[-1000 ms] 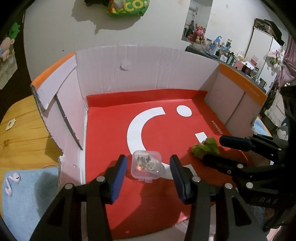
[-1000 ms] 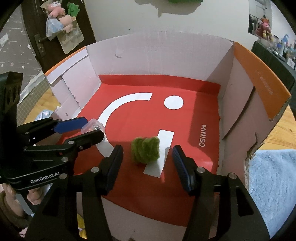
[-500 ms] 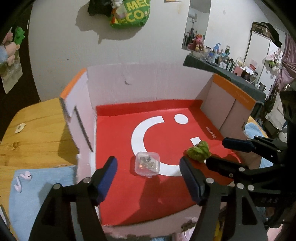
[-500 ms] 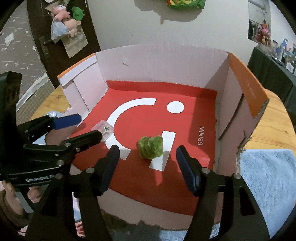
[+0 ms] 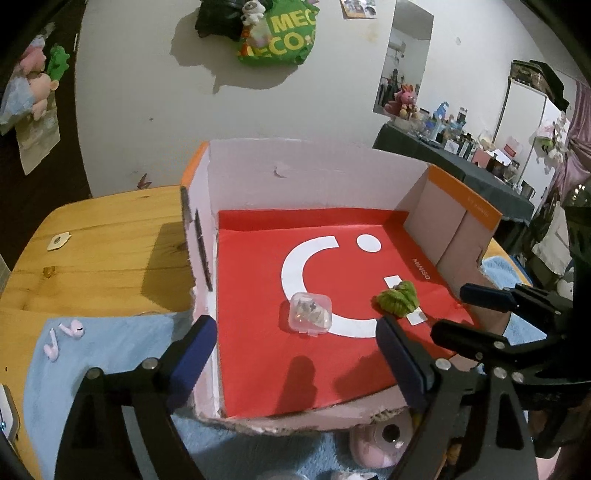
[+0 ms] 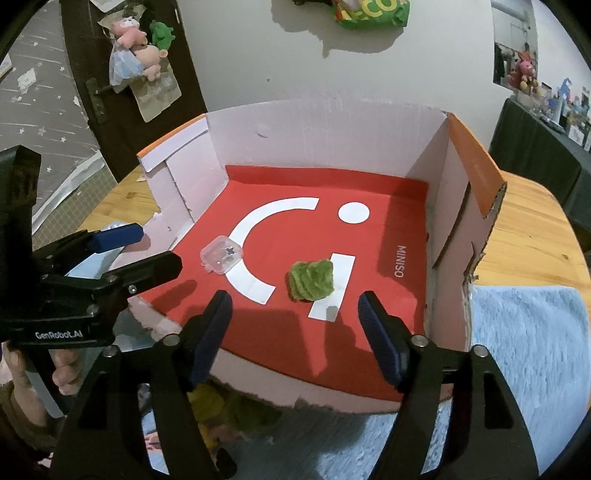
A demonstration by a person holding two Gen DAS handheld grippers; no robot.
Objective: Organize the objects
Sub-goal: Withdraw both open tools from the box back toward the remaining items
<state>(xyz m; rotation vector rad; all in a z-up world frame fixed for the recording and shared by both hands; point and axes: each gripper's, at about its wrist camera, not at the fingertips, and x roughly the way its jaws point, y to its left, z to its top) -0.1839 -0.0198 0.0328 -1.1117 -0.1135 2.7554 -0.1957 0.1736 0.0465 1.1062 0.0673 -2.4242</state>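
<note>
Red paper lining of the cardboard box [image 5: 461,192] now carries both items. The clear plastic case [image 5: 311,313] lies beyond the left gripper [image 5: 295,350], the green fuzzy lump [image 6: 312,278] beyond the right gripper [image 6: 295,314]. Both sets of jaws, previously narrower around them, are opening empty: placement judged complete.

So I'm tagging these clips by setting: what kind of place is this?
Most likely a lived-in room at home, perhaps a bedroom. Plush toys hang on a dark door, a snack bag hangs on the wall, and a dark side table is crowded with bottles and trinkets.
</note>
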